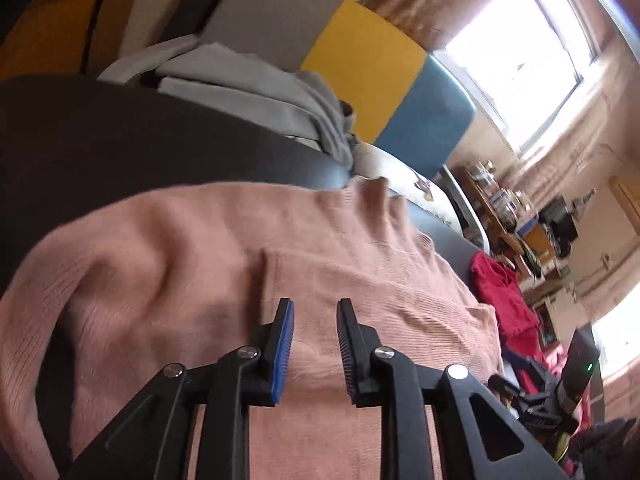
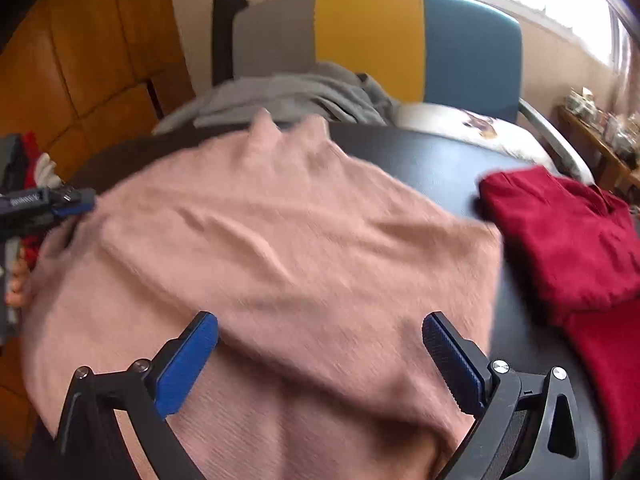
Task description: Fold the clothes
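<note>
Pink sweater (image 2: 280, 248) looks softly ribbed knit; table (image 2: 432, 160) glossy.

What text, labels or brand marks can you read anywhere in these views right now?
None legible.
Left gripper: pale lettering on its body, too blurred to read.
White fabric behind the pink sweater: printed picture, no readable words.
Shelf clutter: too small.
</note>
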`<action>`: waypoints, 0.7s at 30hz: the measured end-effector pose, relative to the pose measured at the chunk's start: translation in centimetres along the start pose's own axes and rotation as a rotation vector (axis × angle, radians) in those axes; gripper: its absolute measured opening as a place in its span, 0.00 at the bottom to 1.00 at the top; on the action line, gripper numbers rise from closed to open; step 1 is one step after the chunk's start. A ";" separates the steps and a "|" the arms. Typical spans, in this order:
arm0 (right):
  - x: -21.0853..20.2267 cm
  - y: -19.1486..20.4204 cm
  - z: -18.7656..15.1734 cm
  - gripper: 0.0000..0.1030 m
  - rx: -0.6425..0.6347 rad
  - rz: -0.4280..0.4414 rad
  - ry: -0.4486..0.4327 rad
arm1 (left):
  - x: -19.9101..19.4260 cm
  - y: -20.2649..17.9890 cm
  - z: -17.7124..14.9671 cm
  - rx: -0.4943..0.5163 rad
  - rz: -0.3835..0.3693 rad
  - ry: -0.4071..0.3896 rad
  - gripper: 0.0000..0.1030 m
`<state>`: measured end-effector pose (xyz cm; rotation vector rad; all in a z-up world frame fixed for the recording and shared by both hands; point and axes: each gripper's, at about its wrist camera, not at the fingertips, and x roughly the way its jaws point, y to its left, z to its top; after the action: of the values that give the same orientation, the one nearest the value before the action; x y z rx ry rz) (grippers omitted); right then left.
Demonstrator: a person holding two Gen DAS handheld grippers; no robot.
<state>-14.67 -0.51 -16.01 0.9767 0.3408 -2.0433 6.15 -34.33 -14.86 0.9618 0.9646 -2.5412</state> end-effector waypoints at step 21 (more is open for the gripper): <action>6.3 -0.6 8.3 0.76 -0.049 0.106 0.030 | 9.2 -4.1 7.5 0.323 0.000 0.123 0.33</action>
<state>-21.71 -8.20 -15.22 0.9766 0.3458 -1.9175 -6.30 -36.31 -14.73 1.2166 0.5898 -2.7171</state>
